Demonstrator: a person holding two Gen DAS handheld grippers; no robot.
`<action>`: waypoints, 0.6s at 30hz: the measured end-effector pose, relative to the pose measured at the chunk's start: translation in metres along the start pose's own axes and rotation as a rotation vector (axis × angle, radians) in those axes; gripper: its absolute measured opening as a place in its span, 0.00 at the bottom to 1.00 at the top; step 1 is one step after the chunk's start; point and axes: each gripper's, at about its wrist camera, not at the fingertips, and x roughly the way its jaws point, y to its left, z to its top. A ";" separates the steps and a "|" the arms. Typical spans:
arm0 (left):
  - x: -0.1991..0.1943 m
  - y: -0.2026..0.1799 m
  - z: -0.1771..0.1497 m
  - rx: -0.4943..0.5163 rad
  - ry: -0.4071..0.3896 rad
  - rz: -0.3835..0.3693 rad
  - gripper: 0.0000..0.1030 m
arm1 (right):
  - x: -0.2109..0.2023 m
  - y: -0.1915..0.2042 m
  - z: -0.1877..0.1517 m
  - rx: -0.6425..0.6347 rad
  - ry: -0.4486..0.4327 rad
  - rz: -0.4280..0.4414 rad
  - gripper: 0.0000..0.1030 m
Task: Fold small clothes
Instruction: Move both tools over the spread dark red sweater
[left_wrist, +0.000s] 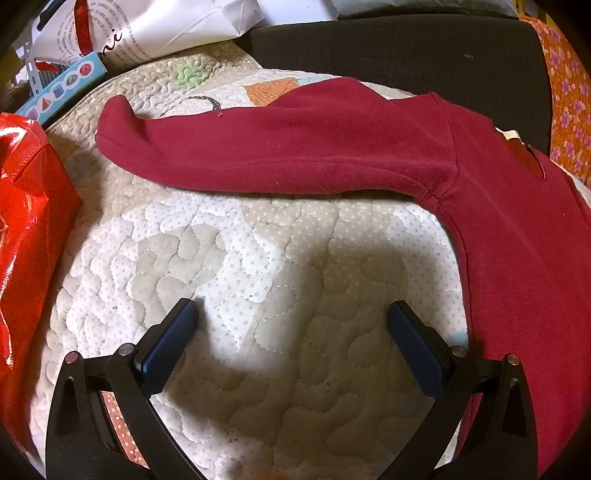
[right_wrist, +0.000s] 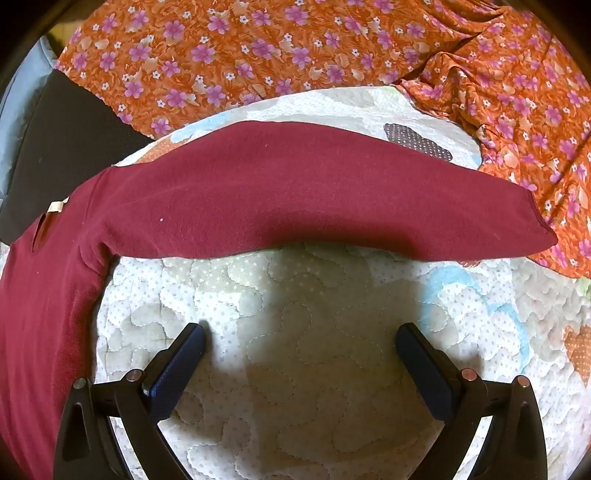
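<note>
On a quilted bed cover (left_wrist: 258, 258), spread flat with both sleeves out sideways: a small maroon fleece sweater (left_wrist: 517, 240). Left sleeve (left_wrist: 258, 147) stretched across the left wrist view, cuff near a shiny red bag (left_wrist: 26, 221); right sleeve (right_wrist: 314, 192) stretched across the right wrist view, cuff just touching an orange floral cloth (right_wrist: 258, 48). Left claw (left_wrist: 291, 325) wide open, empty, hovering over bare quilt just beside the sweater's body. Right claw (right_wrist: 301, 347) likewise wide open, holding nothing. Probably light, soft and limp, prone to sagging and bunching; fleece likely grippy, not slippery. Best taken by pinching each cuff edge, then carried inward over the body.
</note>
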 end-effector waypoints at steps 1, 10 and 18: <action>0.000 0.001 0.000 -0.017 0.006 -0.024 1.00 | -0.001 -0.002 0.000 0.021 -0.017 0.028 1.00; -0.026 -0.004 -0.004 -0.036 0.029 -0.071 0.99 | -0.009 -0.007 -0.003 0.006 0.025 0.065 0.96; -0.074 -0.034 -0.009 0.023 -0.063 -0.185 0.99 | -0.091 0.022 -0.033 -0.077 -0.016 0.120 0.87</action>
